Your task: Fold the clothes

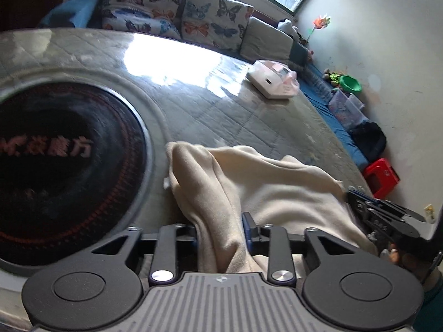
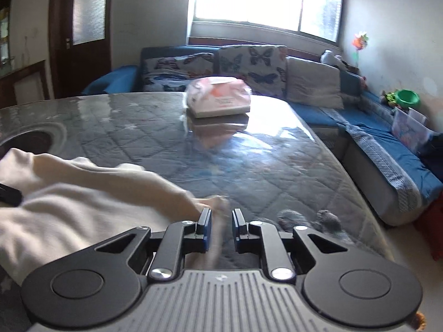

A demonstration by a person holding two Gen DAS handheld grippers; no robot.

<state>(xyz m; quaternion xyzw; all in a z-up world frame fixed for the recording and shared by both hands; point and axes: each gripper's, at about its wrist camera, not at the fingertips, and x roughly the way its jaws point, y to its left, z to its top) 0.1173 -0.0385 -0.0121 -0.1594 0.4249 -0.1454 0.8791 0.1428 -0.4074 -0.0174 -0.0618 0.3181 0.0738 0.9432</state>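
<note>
The left tongs (image 1: 220, 229) point down at the soft cream fleece garment (image 1: 265, 188). Its two black fingers stand partly apart, and a thick roll of the cream cloth runs up between them. The blue pads do not seem to press on the roll, so I think the cloth is loose there, not held.

The right tongs (image 2: 221, 231) sit at the other side of the garment. Its fingers have only a narrow gap. A thin, blurry corner of the cloth lies in that gap, but I cannot tell if the pads pinch it or just stand beside it.

The garment lies bunched and wrinkled on the near part of the big shiny table with a grey quilted cover under glass (image 1: 216, 105). It is not flat and has no neat fold that I can see. So the folding looks only just begun: it needs spreading out, then folding.

On the left, the cloth's edge lies just beside the round black cooker plate set in the table (image 1: 63, 166). The table's curved edge is near on the right. Beyond the garment the table is wide and bare, good room for spreading. The pink and white tissue pack (image 2: 218, 96) sits well apart, far back. The blue sofa with butterfly cushions (image 2: 387, 149) is past the table edge.
</note>
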